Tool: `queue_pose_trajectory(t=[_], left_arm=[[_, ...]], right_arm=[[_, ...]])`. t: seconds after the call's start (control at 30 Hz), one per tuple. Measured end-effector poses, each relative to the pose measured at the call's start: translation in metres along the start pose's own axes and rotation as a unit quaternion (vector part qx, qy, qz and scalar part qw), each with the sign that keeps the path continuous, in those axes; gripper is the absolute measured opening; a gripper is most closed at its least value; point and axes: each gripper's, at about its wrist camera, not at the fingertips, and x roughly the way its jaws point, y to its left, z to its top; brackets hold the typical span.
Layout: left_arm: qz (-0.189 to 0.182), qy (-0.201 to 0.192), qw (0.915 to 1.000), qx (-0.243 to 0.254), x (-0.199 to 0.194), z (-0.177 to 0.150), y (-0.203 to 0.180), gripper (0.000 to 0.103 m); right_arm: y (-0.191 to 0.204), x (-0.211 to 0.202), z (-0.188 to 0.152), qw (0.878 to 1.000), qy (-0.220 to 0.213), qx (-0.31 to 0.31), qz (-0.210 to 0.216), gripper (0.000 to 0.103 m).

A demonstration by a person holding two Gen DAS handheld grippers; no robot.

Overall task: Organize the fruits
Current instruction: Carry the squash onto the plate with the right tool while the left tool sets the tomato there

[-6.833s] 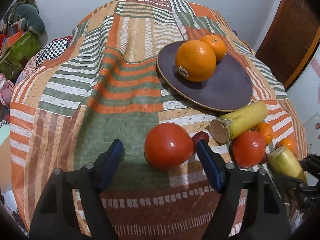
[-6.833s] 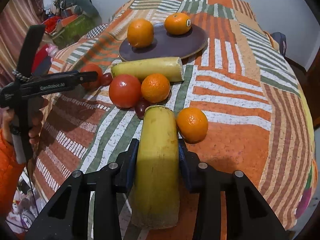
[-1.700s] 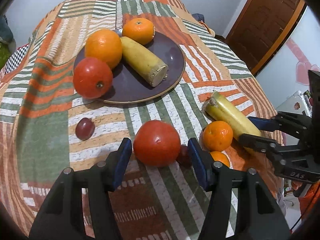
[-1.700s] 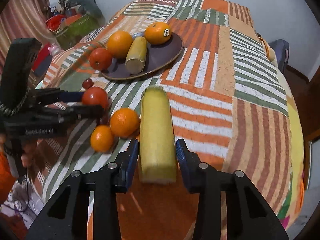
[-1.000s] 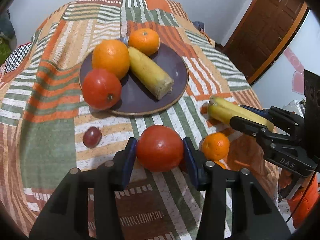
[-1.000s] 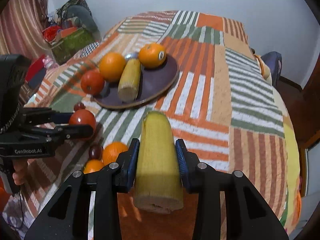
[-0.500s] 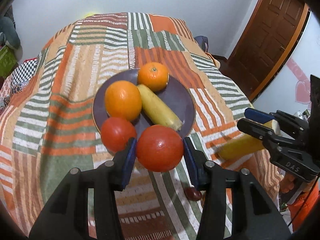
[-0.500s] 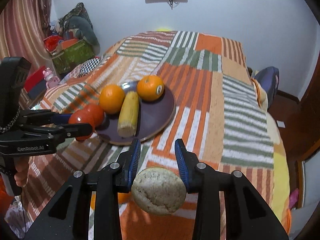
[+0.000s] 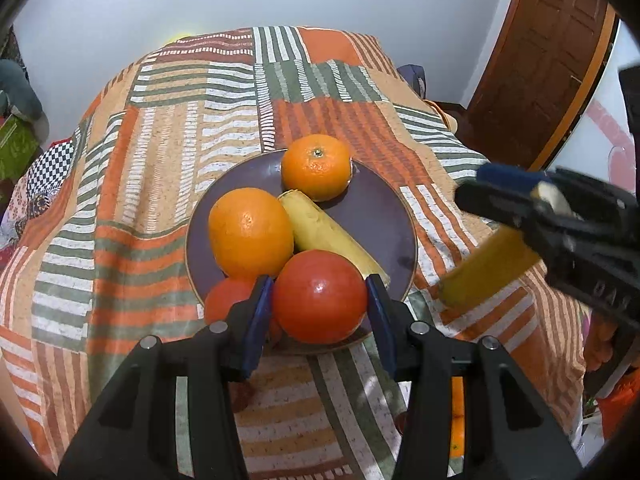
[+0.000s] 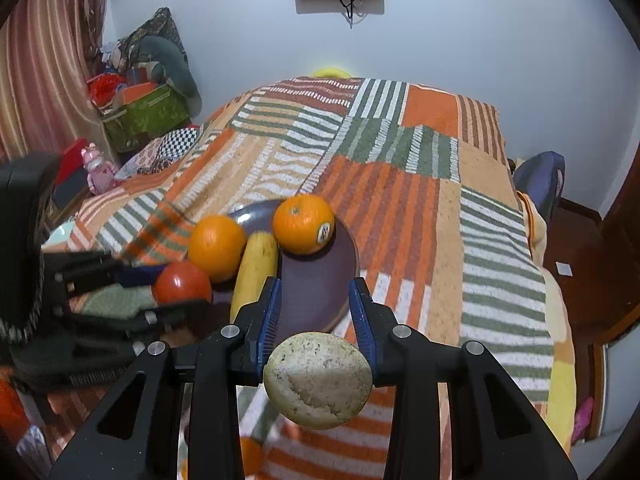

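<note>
A dark purple plate (image 9: pixel 380 208) on the striped bedspread holds two oranges (image 9: pixel 251 232), a cut banana piece (image 9: pixel 332 236) and a red tomato (image 9: pixel 228 308). My left gripper (image 9: pixel 320 298) is shut on a second red tomato (image 9: pixel 320 296), held over the plate's near edge. My right gripper (image 10: pixel 316 312) is shut on a yellow banana piece (image 10: pixel 318 380), its cut end facing the camera, held above the plate's near right rim (image 10: pixel 352 264). The held banana piece also shows in the left wrist view (image 9: pixel 488 272).
A small dark grape (image 9: pixel 242 394) and small oranges (image 9: pixel 456 408) lie on the bedspread (image 9: pixel 168 132) below the grippers. A wooden door (image 9: pixel 548 52) stands right. Boxes and toys (image 10: pixel 140 112) sit left of the bed.
Both grippers lifted their fruit off the bedspread and carried it up toward the plate. The tomato now hangs over the plate's near rim, and the banana piece is tilted end-on beside it.
</note>
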Motion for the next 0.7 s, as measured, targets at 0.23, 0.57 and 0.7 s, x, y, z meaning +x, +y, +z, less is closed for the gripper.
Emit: queue_pose_trajectory(t=[0.23, 0.57, 0.7], left_arm=[[0.005, 0.005, 1.0, 0.006, 0.008, 0.003, 0.0, 0.048], [-0.002, -0.007, 1.0, -0.001, 0.01, 0.004, 0.0, 0.061], [-0.006, -0.01, 0.9999, -0.01, 0.008, 0.004, 0.003, 0.061]], right_arm=[[0.006, 0.02, 0.018, 1.0, 0.004, -0.002, 0.013, 0.032], [0.011, 0.044, 0.038, 1.0, 0.011, -0.011, 0.012, 0.032], [0.016, 0.052, 0.042, 0.999, 0.027, -0.006, 0.018, 0.037]])
